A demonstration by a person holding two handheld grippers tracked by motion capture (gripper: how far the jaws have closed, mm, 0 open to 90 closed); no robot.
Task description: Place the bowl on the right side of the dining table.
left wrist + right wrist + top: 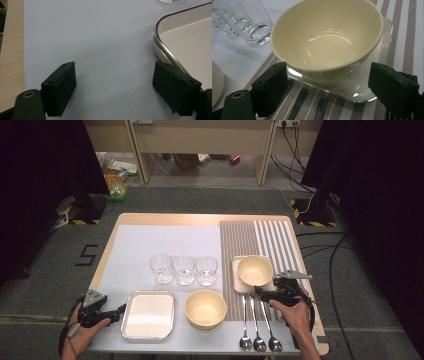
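The right gripper (pixel 327 86) has its jaws spread wide and grasps nothing; the cream bowl (pixel 327 37) sits just ahead of them on a square plate (pixel 387 35), in the upper middle of the frame. The left gripper (pixel 113 88) is also spread wide, beside the tray (pixel 160 45) at the right edge.
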